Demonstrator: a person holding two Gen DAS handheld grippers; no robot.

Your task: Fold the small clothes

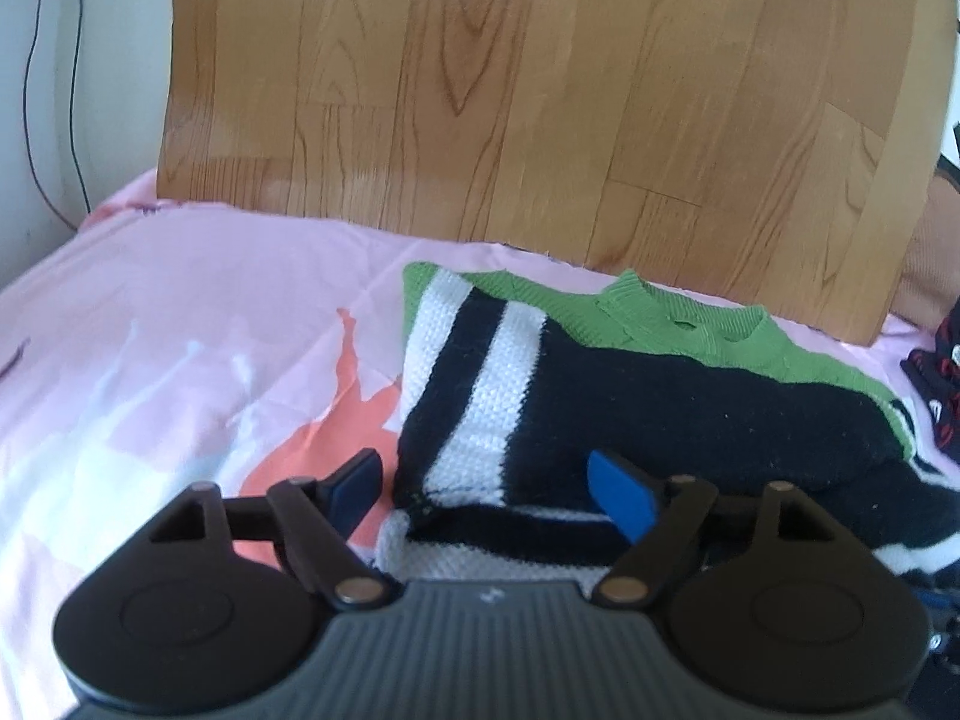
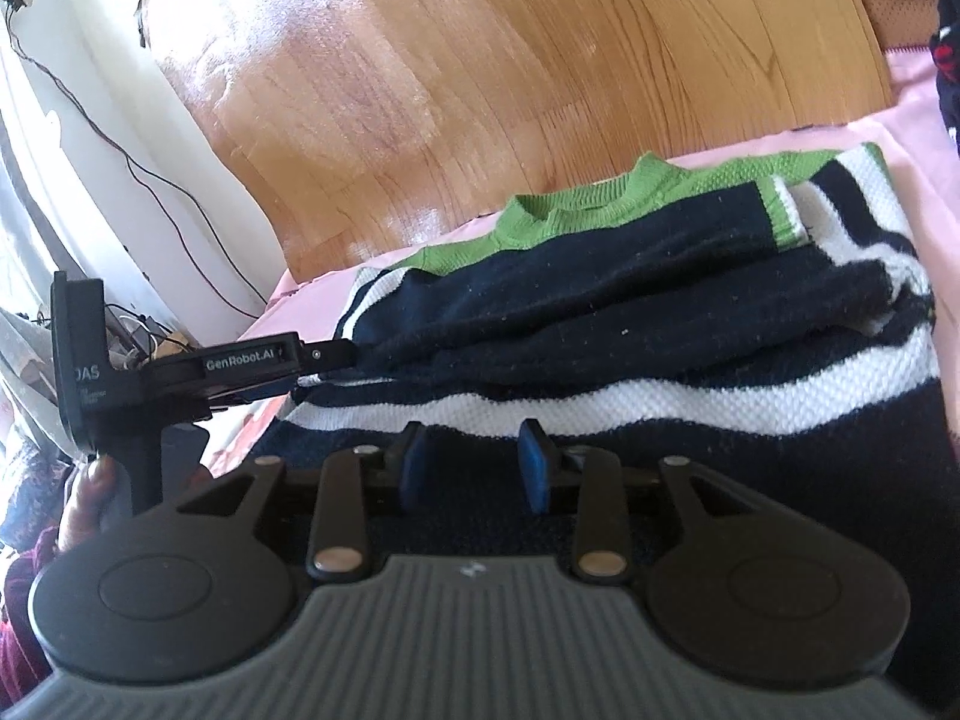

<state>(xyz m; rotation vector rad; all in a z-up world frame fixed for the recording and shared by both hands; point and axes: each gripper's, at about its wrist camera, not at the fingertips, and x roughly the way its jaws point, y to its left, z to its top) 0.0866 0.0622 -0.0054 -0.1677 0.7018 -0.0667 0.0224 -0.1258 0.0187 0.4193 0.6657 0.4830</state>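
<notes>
A white wall with a cable (image 1: 30,90) stands left; a wood board (image 1: 540,108) leans behind the pink sheet (image 1: 150,330). The folded sweater (image 1: 630,384) lies on it. Left gripper (image 1: 492,492) and right gripper (image 2: 474,474) gape, gripping nothing.

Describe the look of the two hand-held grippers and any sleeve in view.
Each hand-held gripper, left and right, has a ribbed grey body, two round black discs, black linkage arms with metal rivets and blue pads. The right view shows the left one's side, lettered GenRobot.AI in white, and a dark red sleeve.
</notes>
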